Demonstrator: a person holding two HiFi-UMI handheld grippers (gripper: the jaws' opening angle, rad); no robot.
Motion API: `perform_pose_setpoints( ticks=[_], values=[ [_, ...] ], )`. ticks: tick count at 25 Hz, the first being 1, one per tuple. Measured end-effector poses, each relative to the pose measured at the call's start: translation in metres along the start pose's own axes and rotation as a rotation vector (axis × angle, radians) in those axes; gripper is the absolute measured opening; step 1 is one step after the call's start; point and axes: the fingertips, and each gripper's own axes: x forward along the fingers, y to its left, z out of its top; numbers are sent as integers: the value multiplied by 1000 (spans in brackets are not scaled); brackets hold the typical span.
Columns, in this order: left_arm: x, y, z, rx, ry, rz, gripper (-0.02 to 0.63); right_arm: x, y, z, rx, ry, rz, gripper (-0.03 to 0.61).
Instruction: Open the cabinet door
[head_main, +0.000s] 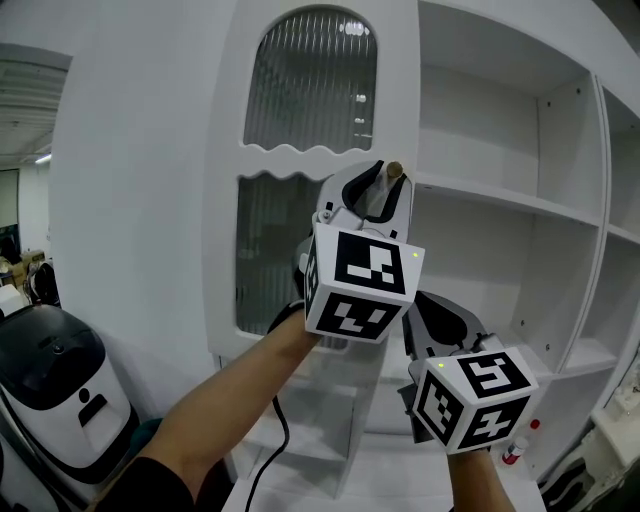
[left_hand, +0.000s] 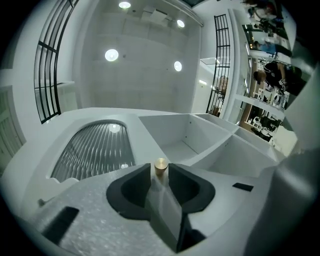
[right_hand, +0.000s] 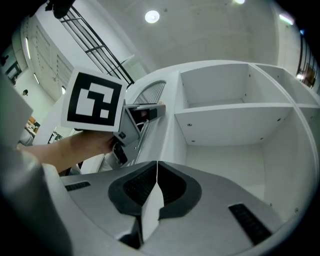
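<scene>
White cabinet (head_main: 500, 140), knob (left_hand: 160, 164) between left gripper (left_hand: 159, 173) jaws

The cabinet (head_main: 150, 150) is viewed at close range from the head camera, which is aimed forward at it. The left gripper view is tilted upward, very near the brass knob (left_hand: 160, 165). The right gripper view (set lower, likewise tilted up) shares the open shelves (right_hand: 235, 107) with both.

White ribbed-glass cabinet door (head_main: 300, 162), seemingly open
</scene>
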Motion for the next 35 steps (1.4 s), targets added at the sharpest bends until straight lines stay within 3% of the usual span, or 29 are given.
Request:
perform_pose_setpoints(
  ticks=[12,24,25,27,35],
  values=[
    [0,0,6,-37,8,11,80,-10,1,-37,46,92,54,23],
    [-9,0,16,-68,3,40,78,-22,22,-72,139,154,229,26],
    [-9,0,17,-69,4,41,78,-23,24,-76,150,160,244,33],
    [-10,0,17,-71,7,48,78,-25,29,-85,169,177,284,122],
    [-13,-1,19,-84,15,61,77,-21,44,-123,244,236,390,129]
  ],
)
